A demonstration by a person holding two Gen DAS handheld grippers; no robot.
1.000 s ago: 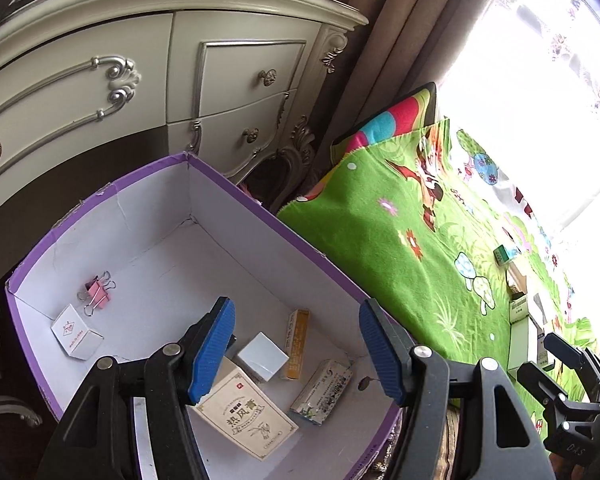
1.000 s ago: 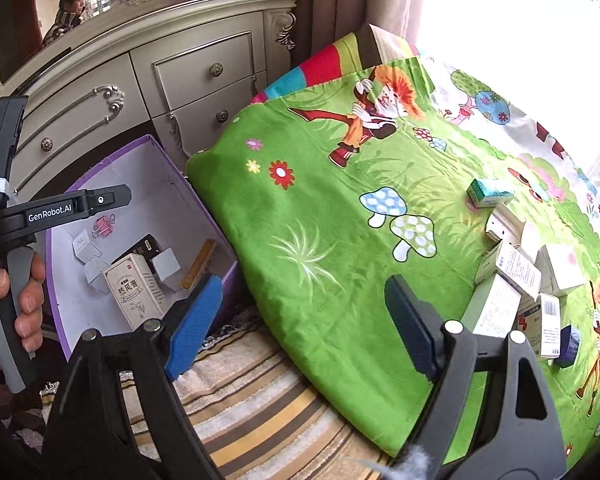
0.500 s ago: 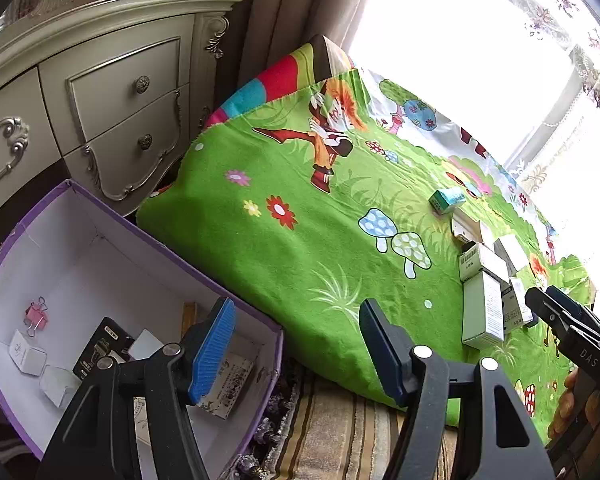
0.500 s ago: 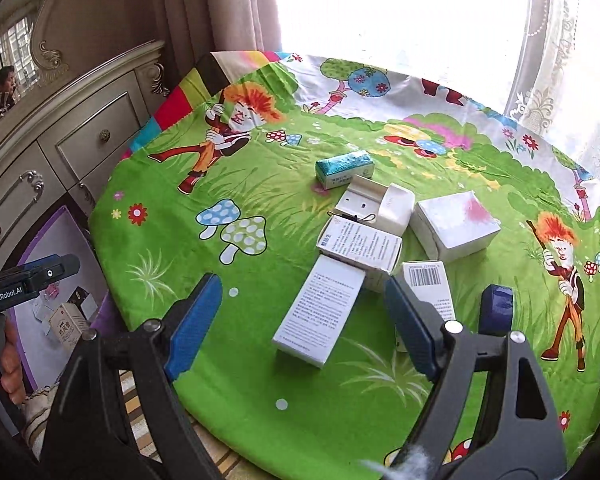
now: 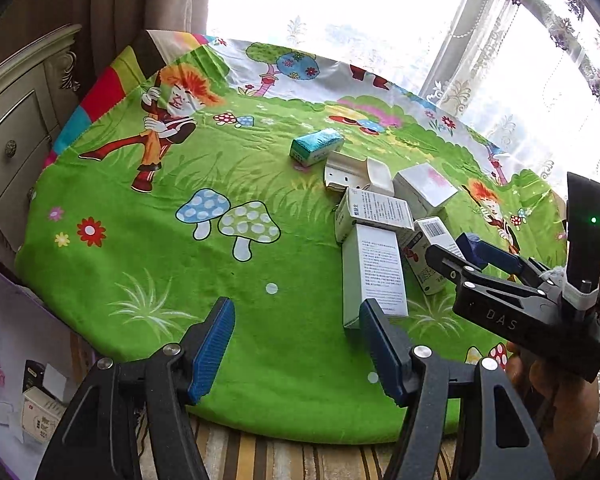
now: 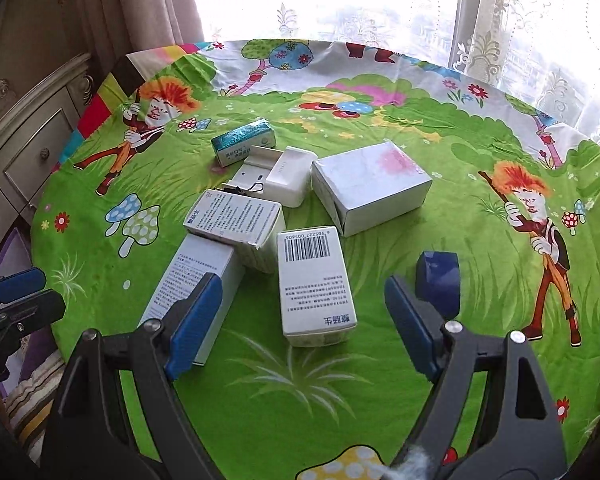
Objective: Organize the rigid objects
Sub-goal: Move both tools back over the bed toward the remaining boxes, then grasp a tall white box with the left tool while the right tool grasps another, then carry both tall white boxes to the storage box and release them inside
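**A:** Right wrist view had the right gripper (image 6: 302,320) hanging over the cluster with its jaws spread wide and nothing between them. Which box lay closest?

**B:** The barcode box (image 6: 315,284). It sat straight ahead of the jaws, roughly centred in the gap, flat on the green cartoon cloth (image 6: 440,160) covering the table. Its long axis ran fore-and-aft, along the line of the fingers, so the jaws faced its two long sides and would probably only have needed to drop and close.

**A:** And the left gripper (image 5: 296,344)?

**B:** Also released and empty. The long white box (image 5: 374,272) lay ahead and off toward its right jaw, long axis pointing away from it. For the barcode box the right hand was judged the nearer.

**A:** Anything legible?

**B:** The barcode digits read about "6 905227 005606", and large Chinese characters sat upside down at the near end. The angled white box (image 6: 236,224) beyond the left jaw carried dense Chinese print, too small to read. "DAS" showed on the right gripper's body in the left wrist view.

**A:** The rest?

**B:** A dark blue box (image 6: 438,280) just beyond the right jaw, a large white carton (image 6: 370,186) further ahead, and a teal box (image 6: 242,146) farthest. The purple storage box (image 5: 8,344) lay well off beside the left gripper's left jaw.
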